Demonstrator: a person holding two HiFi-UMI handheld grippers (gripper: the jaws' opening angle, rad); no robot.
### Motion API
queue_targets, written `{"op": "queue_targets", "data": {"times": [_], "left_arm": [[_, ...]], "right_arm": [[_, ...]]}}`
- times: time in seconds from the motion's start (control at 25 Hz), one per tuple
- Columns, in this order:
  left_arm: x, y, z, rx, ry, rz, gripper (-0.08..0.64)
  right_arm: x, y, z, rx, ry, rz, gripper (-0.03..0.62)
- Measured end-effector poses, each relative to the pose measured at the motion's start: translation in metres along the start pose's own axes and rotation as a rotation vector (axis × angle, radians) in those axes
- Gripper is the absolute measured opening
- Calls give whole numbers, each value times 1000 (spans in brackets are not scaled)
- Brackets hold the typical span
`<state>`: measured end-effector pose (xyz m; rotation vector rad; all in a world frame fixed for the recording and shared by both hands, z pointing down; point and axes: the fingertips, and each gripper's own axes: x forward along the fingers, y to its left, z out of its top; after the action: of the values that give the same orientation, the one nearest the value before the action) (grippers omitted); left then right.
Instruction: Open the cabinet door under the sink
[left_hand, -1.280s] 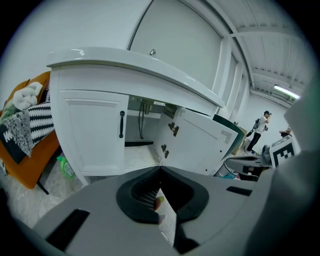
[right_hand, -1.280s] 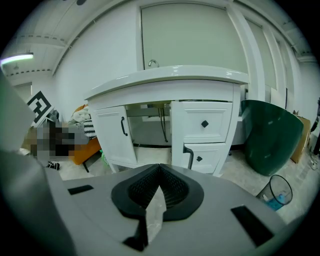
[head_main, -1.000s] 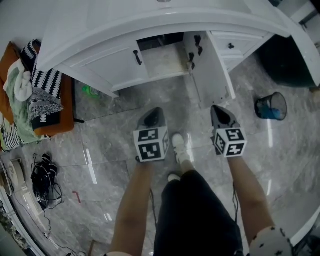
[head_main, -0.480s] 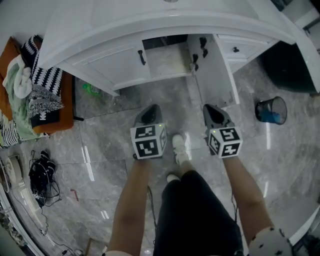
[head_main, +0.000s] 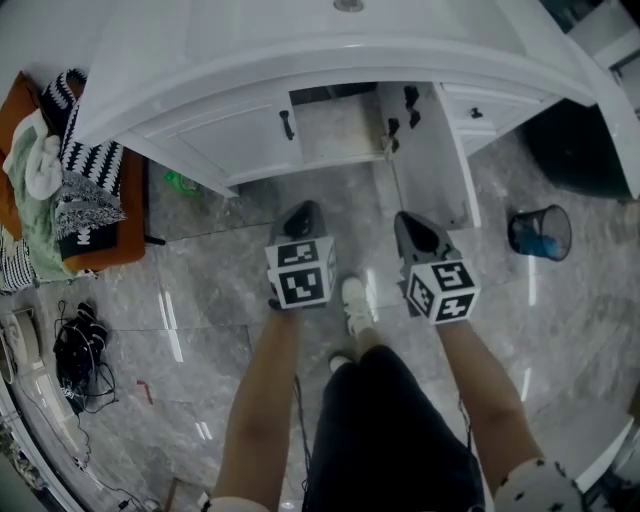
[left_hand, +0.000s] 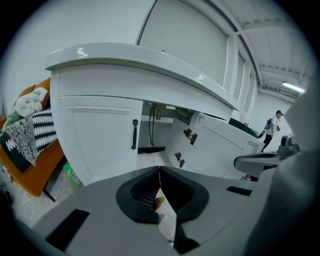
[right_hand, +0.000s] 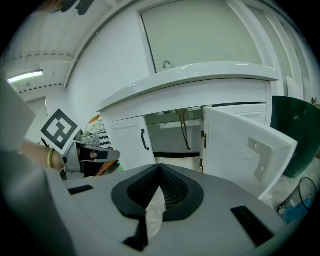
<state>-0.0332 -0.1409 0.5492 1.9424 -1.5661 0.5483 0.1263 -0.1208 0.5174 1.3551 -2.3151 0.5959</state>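
Currently the right cabinet door (head_main: 436, 165) under the sink stands swung wide open; left door (head_main: 230, 135) shut. Left tool (head_main: 306, 210) and right tool (head_main: 403, 220) both clenched, empty, above the floor (head_main: 200, 290), short of the cabinet.

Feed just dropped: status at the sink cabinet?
Left gripper shut, empty. Right gripper shut, empty. Right-hand door open, left-hand door closed. Waste bin stands clear, far right.
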Motion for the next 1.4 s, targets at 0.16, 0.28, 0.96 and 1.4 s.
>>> {"op": "queue_targets", "data": {"times": [0.16, 0.28, 0.96, 1.4], "left_arm": [[16, 3, 15, 45, -5, 14, 6], [27, 7, 26, 69, -12, 24, 8], [73, 41, 58, 23, -58, 95, 167], [101, 61, 82, 26, -65, 146, 253]], "right_arm": [[7, 8, 14, 6, -14, 28, 9], [12, 10, 24, 23, -25, 40, 9], [30, 15, 42, 44, -28, 69, 9], [40, 11, 48, 52, -17, 88, 9]]}}
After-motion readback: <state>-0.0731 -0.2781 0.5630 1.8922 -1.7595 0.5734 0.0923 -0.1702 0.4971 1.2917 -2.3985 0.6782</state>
